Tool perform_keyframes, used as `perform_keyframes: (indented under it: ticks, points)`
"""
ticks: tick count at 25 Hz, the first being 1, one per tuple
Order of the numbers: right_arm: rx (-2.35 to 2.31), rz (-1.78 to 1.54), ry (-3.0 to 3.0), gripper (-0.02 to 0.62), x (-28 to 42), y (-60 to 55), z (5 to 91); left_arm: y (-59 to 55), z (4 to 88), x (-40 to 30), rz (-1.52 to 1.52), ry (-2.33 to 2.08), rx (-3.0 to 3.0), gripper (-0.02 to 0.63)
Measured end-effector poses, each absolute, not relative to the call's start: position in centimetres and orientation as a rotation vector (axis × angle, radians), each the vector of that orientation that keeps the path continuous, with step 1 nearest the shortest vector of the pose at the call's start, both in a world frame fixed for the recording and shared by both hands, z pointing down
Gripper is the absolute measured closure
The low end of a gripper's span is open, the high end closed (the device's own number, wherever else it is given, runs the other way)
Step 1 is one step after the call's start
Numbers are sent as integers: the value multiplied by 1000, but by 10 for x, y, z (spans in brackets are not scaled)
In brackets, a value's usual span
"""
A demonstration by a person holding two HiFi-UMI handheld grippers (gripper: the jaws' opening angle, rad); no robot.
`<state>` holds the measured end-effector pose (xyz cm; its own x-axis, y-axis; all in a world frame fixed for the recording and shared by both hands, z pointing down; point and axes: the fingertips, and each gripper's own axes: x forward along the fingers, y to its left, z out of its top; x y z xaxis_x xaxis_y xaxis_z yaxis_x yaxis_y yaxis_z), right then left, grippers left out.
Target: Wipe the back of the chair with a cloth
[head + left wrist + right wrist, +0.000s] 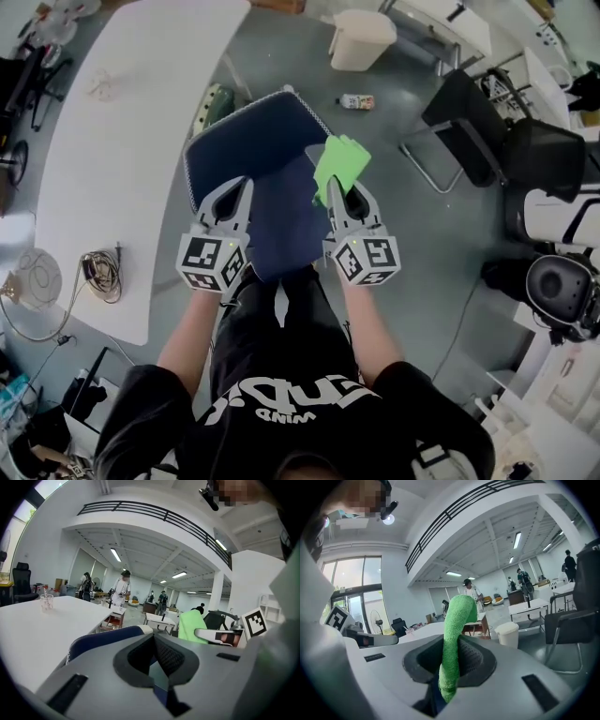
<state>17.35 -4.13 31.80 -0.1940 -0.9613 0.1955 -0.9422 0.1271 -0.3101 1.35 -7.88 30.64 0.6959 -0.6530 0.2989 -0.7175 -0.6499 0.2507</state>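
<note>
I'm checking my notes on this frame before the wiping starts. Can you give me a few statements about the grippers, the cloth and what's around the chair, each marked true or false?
1. The right gripper is shut on a green cloth. True.
2. The chair is red. False: its upholstery is dark blue.
3. A white bin stands on the floor beyond the chair. True.
4. The left gripper also holds a cloth. False: there is nothing between its jaws.
5. The long white table is on the person's right. False: it is on the person's left.
</note>
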Motion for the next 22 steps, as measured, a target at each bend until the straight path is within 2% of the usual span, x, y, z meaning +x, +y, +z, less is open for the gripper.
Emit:
perform_keyframes:
  ticks: [12, 22]
  points:
    - [-1986, -509, 2452, 543, 167, -120, 399, -110, 382, 5, 235, -1117, 2473, 607]
    - [-1961, -519, 2465, 543, 170, -165, 435, -110, 427, -2, 267, -1150, 2427, 607]
